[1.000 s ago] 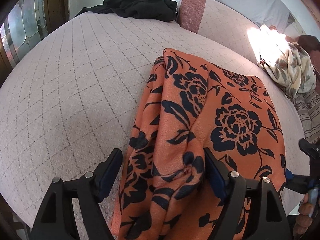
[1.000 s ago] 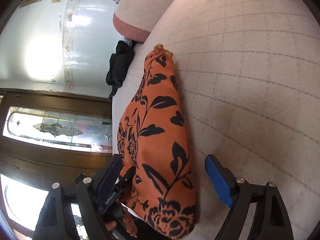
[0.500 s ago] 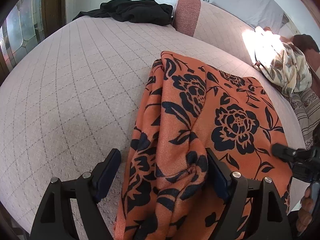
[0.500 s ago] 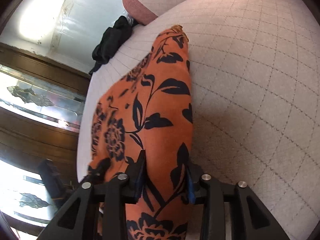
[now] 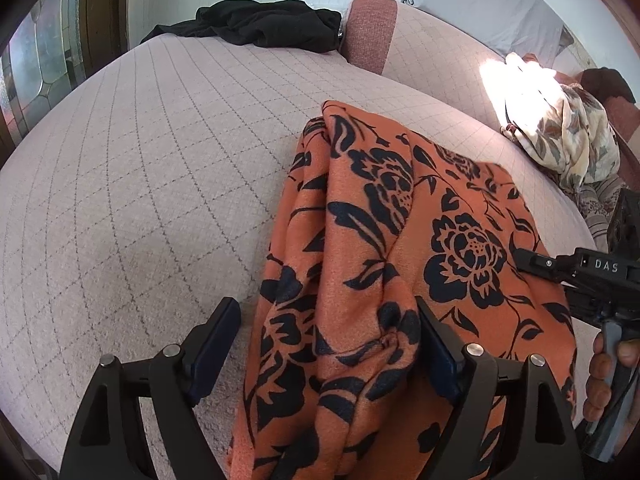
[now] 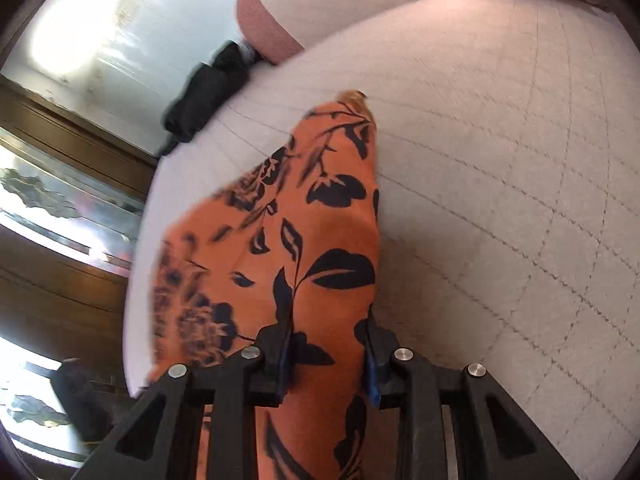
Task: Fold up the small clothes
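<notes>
The bed (image 5: 140,184), quilted in a pale grid, carries everything; the orange floral garment (image 5: 384,264) lies on it, draped from the middle of the left wrist view down to six o'clock, near the bed's front edge.

The main risk, as I judge it, is a lopsided pull. The right gripper (image 6: 328,354) has its jaws clamped on a bunched edge of the garment, while the left gripper (image 5: 328,344) has its jaws wide apart, straddling a puckered ridge of cloth without pinching it. Lifting now would drag one corner only, and the layered cloth (already rumpled along its left side) could slide off the edge or fold crooked. The bunched grip may also hold more layers than intended.

The left wrist view alone shows the open jaws, the person's right hand (image 5: 612,376) at four o'clock, and a pale leaf-print cloth (image 5: 568,140) at two o'clock. The right wrist view alone shows the clamp itself. A black garment (image 5: 260,26) sits at twelve o'clock.
</notes>
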`<state>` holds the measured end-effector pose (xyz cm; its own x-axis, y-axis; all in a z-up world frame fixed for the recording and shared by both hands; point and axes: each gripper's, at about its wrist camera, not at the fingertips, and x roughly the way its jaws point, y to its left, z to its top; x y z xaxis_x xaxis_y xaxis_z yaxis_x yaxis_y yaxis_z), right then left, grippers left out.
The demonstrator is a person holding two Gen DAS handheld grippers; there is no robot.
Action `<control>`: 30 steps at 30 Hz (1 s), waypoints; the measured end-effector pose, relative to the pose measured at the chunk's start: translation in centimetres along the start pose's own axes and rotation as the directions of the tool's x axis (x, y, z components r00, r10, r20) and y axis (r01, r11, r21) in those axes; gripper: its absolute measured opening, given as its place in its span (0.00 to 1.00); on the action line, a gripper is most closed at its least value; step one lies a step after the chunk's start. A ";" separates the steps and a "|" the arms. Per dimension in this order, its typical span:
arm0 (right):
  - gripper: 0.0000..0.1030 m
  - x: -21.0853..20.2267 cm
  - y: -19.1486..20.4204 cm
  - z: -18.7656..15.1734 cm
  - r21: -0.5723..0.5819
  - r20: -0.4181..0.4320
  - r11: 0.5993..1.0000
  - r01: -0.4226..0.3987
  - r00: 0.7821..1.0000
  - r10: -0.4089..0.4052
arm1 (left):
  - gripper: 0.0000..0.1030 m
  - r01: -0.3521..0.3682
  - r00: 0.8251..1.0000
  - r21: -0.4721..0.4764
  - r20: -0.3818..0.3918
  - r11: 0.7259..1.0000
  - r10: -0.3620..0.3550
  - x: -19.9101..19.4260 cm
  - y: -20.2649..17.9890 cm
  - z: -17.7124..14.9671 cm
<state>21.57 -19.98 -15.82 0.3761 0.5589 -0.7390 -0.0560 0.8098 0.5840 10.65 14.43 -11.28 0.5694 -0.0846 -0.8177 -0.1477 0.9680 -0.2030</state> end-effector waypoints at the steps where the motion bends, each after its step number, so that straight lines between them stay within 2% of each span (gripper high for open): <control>1: 0.30 -0.2 -0.2 0.1 0.016 0.004 1.000 -0.020 1.000 0.020 | 0.83 0.002 1.000 -0.004 0.000 1.000 -0.002 0.0 0.1 0.0; 3: 0.37 -1.3 0.2 0.0 0.020 0.021 0.999 -0.048 0.999 0.047 | 0.83 0.012 1.000 -0.012 -0.003 1.000 -0.012 0.0 0.3 0.1; 5: 0.60 -2.8 -0.4 -0.5 0.038 0.025 0.997 -0.069 0.997 0.068 | 0.83 0.010 1.000 -0.009 -0.001 1.000 -0.010 -0.1 0.2 0.0; 7: 0.66 -4.7 -1.0 -1.7 0.071 0.060 0.991 -0.117 0.992 0.113 | 0.83 0.013 1.000 -0.011 0.000 1.000 -0.013 -0.1 0.3 0.0; 9: 0.66 -5.4 -1.4 -3.2 0.099 0.052 0.986 -0.133 0.990 0.128 | 0.83 0.012 1.000 -0.011 0.000 1.000 -0.012 -0.1 0.3 0.0; 12: 0.66 -5.0 -1.8 -5.5 0.164 -0.010 0.973 -0.165 0.985 0.169 | 0.83 0.008 1.000 -0.013 0.001 1.000 -0.008 -0.1 0.3 0.0; 13: 0.59 -4.4 -1.7 -5.9 0.164 -0.033 0.972 -0.168 0.984 0.175 | 0.83 0.007 1.000 -0.013 0.001 1.000 -0.007 -0.1 0.3 -0.1; 14: 0.39 -4.1 -1.5 -6.3 0.145 -0.051 0.975 -0.171 0.982 0.180 | 0.83 0.007 1.000 -0.014 0.001 1.000 -0.007 -0.1 0.3 -0.1; 16: 0.33 -4.8 -0.1 -6.6 0.064 -0.042 0.991 -0.116 0.992 0.119 | 0.83 0.010 1.000 -0.014 0.003 1.000 -0.010 -0.1 0.4 -0.1; 19: 0.32 -6.2 2.2 -6.8 -0.052 -0.011 0.998 -0.026 1.000 0.026 | 0.83 0.014 1.000 -0.013 0.006 1.000 -0.014 -0.2 0.4 -0.3; 21: 0.32 -4.8 1.6 -7.1 -0.062 -0.039 0.998 0.031 0.999 -0.033 | 0.83 0.009 1.000 -0.005 0.008 1.000 -0.009 -0.2 0.3 -0.4; 24: 0.42 -5.5 0.6 -7.1 0.013 -0.023 0.999 -0.031 0.999 0.031 | 0.83 0.011 1.000 -0.010 0.011 1.000 -0.011 -0.2 0.3 -0.4; 26: 0.59 -6.5 0.9 -7.3 0.023 -0.015 0.998 -0.051 0.999 0.052 | 0.83 0.012 1.000 -0.010 0.011 1.000 -0.012 -0.3 0.3 -0.5; 30: 0.65 -7.3 1.1 -7.8 0.033 0.007 0.997 -0.075 0.997 0.074 | 0.83 0.011 1.000 -0.014 0.008 1.000 -0.011 -0.3 0.3 -0.4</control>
<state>11.52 -21.76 -12.40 0.3777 0.6163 -0.6910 -0.0536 0.7596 0.6482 10.09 14.65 -11.36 0.5776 -0.0933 -0.8110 -0.1523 0.9637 -0.2193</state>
